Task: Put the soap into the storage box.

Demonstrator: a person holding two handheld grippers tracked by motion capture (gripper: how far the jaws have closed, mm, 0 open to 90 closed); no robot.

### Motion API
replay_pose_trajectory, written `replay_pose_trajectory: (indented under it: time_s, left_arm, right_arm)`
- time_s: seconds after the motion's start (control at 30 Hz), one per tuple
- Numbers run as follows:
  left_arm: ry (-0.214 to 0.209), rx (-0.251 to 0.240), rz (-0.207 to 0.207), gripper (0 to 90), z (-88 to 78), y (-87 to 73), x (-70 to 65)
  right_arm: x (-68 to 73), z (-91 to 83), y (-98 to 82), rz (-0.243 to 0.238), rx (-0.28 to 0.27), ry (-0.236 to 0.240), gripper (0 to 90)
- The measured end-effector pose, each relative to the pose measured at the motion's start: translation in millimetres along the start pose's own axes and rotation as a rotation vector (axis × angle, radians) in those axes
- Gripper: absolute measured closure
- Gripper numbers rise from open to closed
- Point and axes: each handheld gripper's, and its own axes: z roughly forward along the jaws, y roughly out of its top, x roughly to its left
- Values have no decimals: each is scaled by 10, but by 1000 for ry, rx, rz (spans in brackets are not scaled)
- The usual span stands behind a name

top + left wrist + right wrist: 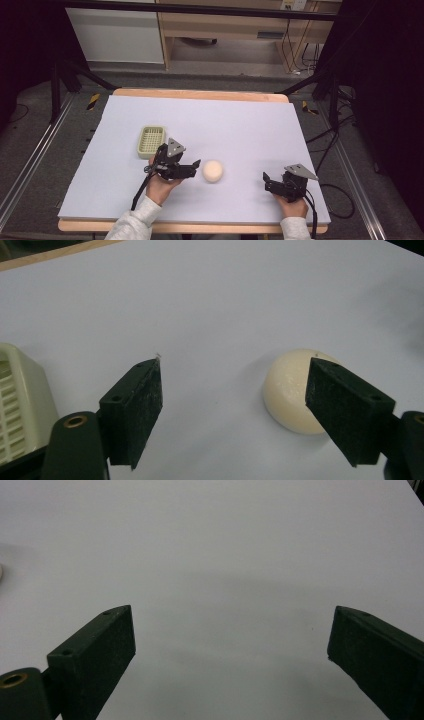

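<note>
A cream-coloured round ball [213, 171] lies on the pale sheet near the table's middle front. My left gripper [194, 165] is just to its left, open, jaws pointing at it. In the left gripper view the ball [290, 390] sits partly behind the right jaw, nothing held between the jaws [235, 405]. A pale green slatted basket [151, 140] stands behind the left hand; its corner [20, 405] shows at the left edge. My right gripper [267, 181] rests near the front right, open over bare sheet [230, 645].
The pale sheet [240, 125] covers a wooden table whose edge shows at the back and front. Dark frame legs and cables stand on the floor around it. A sliver of the ball [1, 572] peeks in at the left edge of the right gripper view.
</note>
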Motion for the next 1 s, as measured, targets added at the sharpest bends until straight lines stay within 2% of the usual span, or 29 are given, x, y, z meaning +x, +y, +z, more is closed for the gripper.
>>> replay_pose_trajectory:
  time_s: [0.23, 0.53, 1.0]
  left_arm:
    - [-19, 16, 14, 218, 76, 22, -86]
    - [-45, 15, 1, 216, 149, 23, -167]
    - [-65, 51, 32, 182, 285, 28, -308]
  right_arm:
    - [-1, 0, 0, 1, 0, 1, 55]
    - [-1, -2, 0, 2, -1, 1, 55]
    - [-1, -2, 0, 2, -1, 3, 55]
